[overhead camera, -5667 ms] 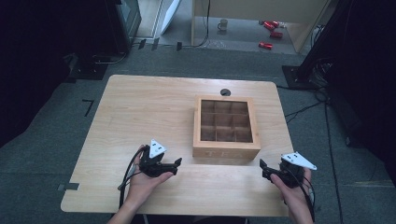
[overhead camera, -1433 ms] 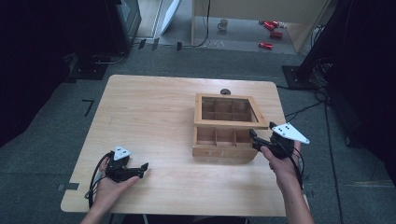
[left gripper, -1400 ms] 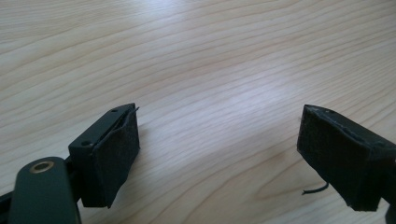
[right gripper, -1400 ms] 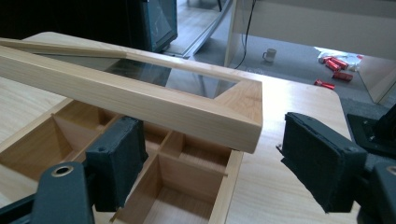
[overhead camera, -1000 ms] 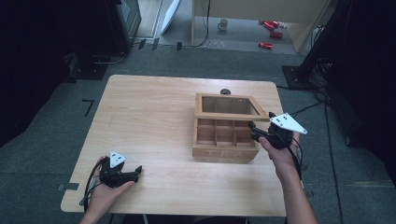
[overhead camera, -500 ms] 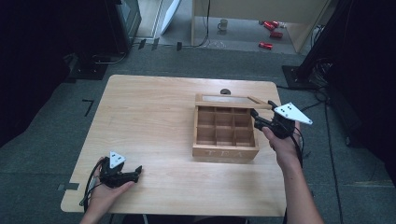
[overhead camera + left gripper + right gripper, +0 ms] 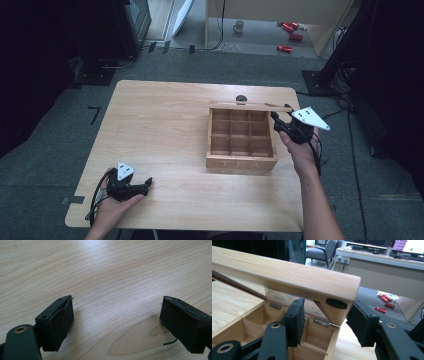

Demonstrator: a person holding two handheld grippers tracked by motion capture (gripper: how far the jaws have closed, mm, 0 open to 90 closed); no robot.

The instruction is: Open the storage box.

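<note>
— Where's your right tool (image 7: 278, 121) now?

— Up at the far right corner of the tea box (image 7: 242, 161), and your jaws sit either side of the raised lid (image 7: 287, 277). From your right gripper view the pads (image 7: 297, 316) look a shade apart from the wood, though I can't tell for sure whether they touch, so call it parted around the lid's corner.

— And the box itself?

— Right half of the surface (image 7: 160, 130), lid stood up along the far edge, nine compartments on show (three rows of three).

— Your left tool (image 7: 145, 185)?

— Down at the near left corner, lying low over bare wood (image 7: 107, 277), jaws spread wide with nothing between them.
</note>
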